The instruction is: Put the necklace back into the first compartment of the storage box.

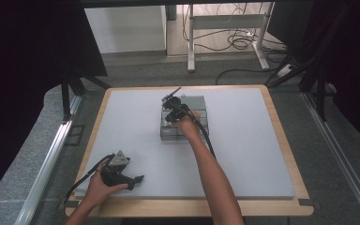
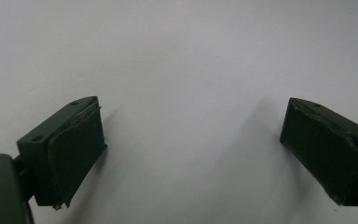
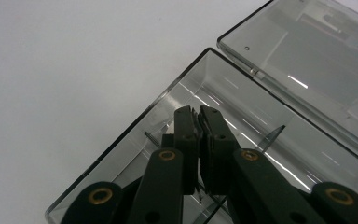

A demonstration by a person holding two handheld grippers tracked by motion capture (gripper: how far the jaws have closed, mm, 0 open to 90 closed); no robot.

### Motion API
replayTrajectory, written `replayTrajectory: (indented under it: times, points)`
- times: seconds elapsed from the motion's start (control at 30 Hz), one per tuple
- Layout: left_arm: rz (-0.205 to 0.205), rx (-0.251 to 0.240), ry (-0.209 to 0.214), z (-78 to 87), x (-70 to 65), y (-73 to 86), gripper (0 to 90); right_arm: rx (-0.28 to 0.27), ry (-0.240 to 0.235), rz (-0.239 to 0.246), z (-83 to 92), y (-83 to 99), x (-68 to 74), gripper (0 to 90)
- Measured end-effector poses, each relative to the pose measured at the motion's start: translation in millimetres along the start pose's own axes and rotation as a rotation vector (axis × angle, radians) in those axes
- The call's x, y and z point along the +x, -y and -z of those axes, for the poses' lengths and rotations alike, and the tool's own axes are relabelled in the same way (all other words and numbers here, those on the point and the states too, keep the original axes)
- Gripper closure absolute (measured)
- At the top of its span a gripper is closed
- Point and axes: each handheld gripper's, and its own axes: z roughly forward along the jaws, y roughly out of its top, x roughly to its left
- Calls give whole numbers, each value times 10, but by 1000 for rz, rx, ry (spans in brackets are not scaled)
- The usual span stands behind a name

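A clear plastic compartment box (image 1: 198, 101) lies open in the middle of the white table top (image 1: 243, 154). In the right gripper view its base (image 3: 205, 88) shows thin dividers, and its lid (image 3: 307, 60) lies flat beside it. My right gripper (image 1: 169, 120) is lowered into the base; its jaws (image 3: 198, 112) are pressed together, and I see nothing held between them. My left gripper (image 1: 139, 178) rests on the table near the front left edge. It stands wide open (image 2: 193, 140), with bare white surface between its pads (image 2: 74, 149).
The white surface sits on a wooden board (image 1: 281, 122) with a narrow rim all round. Beyond the far edge stand a metal table frame (image 1: 225, 28) and loose cables (image 1: 243, 40) on the floor. Dark curtains hang left and right.
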Motion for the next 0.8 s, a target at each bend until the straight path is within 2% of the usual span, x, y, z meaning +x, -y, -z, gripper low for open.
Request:
replayTrajectory:
  times: [0.3,0.37,0.4,0.47,0.57,0.6,0.73,0.8]
  points:
    - [-1,0,-2,3,-3,1,63,23,0,-3,-67,28,-7,833]
    - [-1,0,-2,3,-3,1,63,22,7,9,-75,33,1,763]
    - [-1,0,-1,2,-2,1,63,16,27,9,-70,26,12,654]
    - [-1,0,-1,2,-2,1,63,14,30,9,-64,25,13,641]
    - [1,0,0,2,-2,1,62,0,6,-1,-26,30,13,590]
    - [0,0,-1,2,-2,1,62,-16,1,1,-1,34,8,562]
    - [0,2,-2,2,-1,1,62,-83,-42,-50,124,69,4,425]
    - [0,2,-2,2,-1,1,62,-109,-33,-39,187,105,26,386]
